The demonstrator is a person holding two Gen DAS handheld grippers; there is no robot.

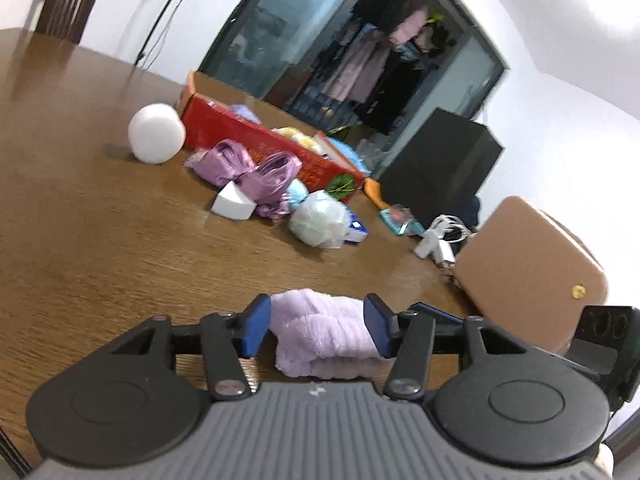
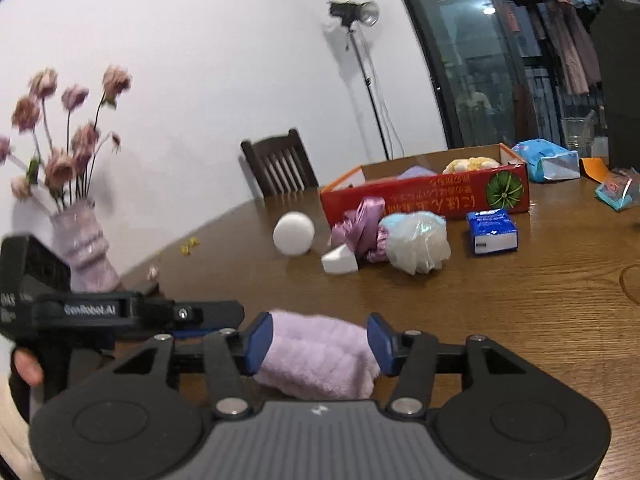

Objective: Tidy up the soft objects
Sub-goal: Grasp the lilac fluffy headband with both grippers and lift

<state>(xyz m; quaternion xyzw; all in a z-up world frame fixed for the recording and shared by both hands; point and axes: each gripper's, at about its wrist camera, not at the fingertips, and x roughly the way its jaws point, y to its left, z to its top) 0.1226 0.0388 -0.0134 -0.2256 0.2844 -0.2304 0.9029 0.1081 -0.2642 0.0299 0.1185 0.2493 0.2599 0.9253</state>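
While both grippers bracket the lilac towel (image 1: 320, 330) low over the surface (image 1: 120, 248), I'd call it limp and light.
Left gripper (image 1: 317, 330) and right gripper (image 2: 319, 344) jaws half-open, pads at its ends; grip unclear, I'd pinch the folded bulk.

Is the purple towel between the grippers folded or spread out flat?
Folded. The purple towel sits as a thick, compact bundle on the table, with stacked layers visible at its near end in the left wrist view.

1. The left tool (image 1: 318, 330) straddles a folded lilac towel (image 1: 320, 336) on the tabletop (image 1: 100, 220), pads beside its ends.
2. Farther off, a red box (image 1: 256, 142), a white ball (image 1: 157, 133) and purple ribbon (image 1: 256, 176).
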